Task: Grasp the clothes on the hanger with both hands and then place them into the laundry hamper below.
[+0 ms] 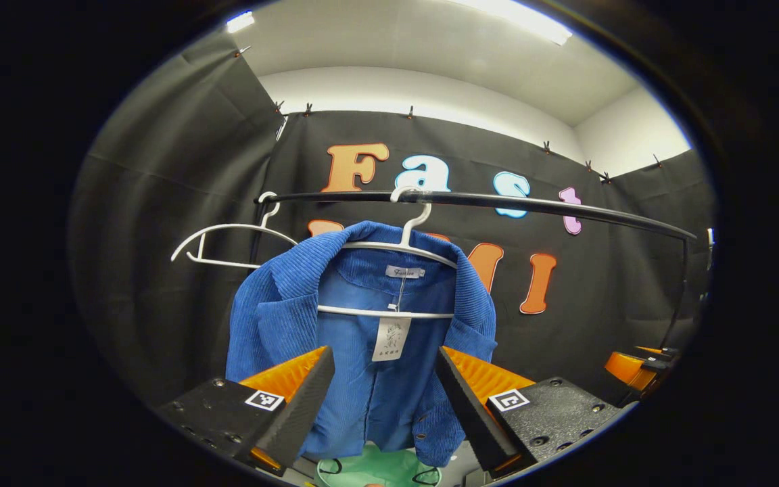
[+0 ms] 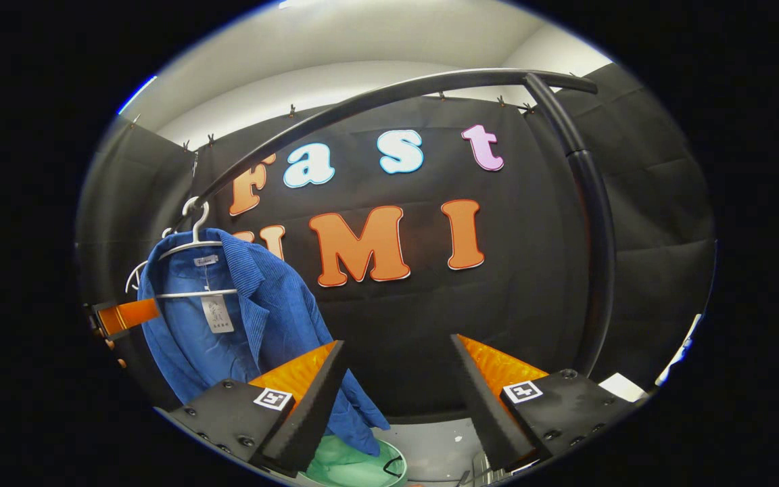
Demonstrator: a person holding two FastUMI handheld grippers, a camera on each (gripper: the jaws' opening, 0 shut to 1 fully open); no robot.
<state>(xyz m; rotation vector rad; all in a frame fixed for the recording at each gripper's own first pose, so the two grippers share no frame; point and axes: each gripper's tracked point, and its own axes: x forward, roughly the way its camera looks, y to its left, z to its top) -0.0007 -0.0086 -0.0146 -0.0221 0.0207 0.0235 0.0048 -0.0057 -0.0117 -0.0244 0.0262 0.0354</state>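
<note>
Left gripper [image 1: 383,396]: level, fingers apart, facing the blue jacket [image 1: 362,325].
Right gripper [image 2: 396,399]: fingers apart, jacket off to its left.
Tag [image 1: 391,338]: print too small to read.

A black rail [image 1: 531,203] runs across the booth, held up by a black post [image 2: 596,223] at one end. Two white hangers hang from the rail. One hanger [image 1: 406,247] holds a blue jacket [image 1: 362,338] with a white tag. The other hanger [image 1: 227,233], just beside it, is bare. Below the jacket, a green hamper [image 2: 356,467] stands on the pale grey floor [image 2: 430,443].
</note>
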